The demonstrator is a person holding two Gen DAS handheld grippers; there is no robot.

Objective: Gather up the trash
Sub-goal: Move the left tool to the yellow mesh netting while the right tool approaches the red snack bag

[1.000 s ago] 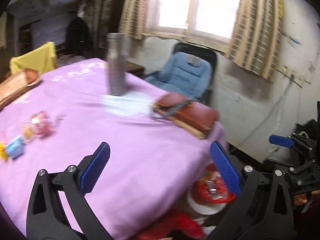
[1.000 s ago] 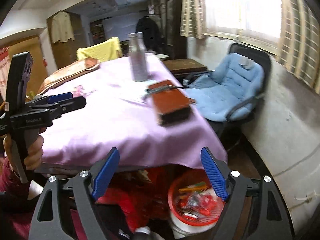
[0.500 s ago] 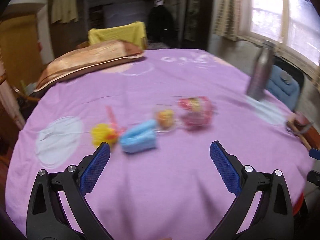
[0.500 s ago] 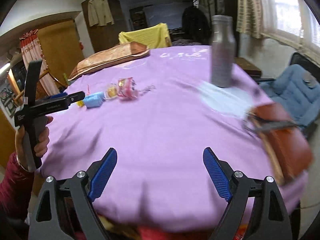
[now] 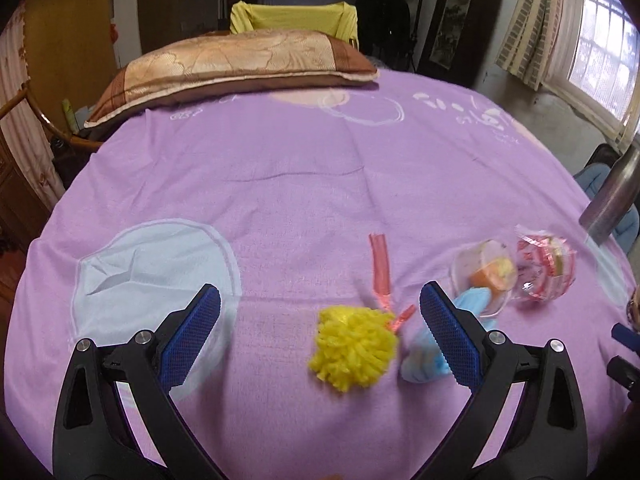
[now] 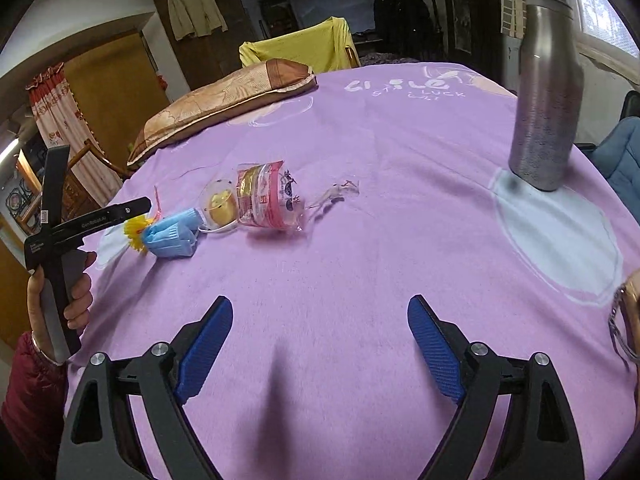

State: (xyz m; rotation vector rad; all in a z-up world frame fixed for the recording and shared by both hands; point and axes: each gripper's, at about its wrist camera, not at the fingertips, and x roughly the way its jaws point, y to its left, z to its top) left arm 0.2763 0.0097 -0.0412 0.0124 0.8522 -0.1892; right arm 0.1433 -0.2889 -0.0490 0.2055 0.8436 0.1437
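- Holding my left gripper (image 5: 320, 336) low over the purple tablecloth (image 5: 304, 184), I see its 2 blue pads spread wide and grasping nothing.
- Between those pads lies a yellow pompom (image 5: 354, 354) with a pink ribbon (image 5: 380, 268) running away from it across the cloth.
- Just beside the pompom, partly behind my right-hand pad, sits a crumpled blue face mask (image 5: 432, 354).
- Past the mask I can see a clear cup with orange-yellow contents (image 5: 486, 272), touching a red-and-clear wrapper (image 5: 546, 268).
- My right gripper (image 6: 320, 344) hangs above bare cloth, fingers released and empty, well apart from the trash.
- From the right wrist view the same litter forms 1 row on the left side of the table, with a scrap of clear plastic (image 6: 336, 194) near the wrapper.
- A steel bottle (image 6: 546, 92) stands upright at the right; a brown pillow (image 6: 224, 96) rests at the far edge.
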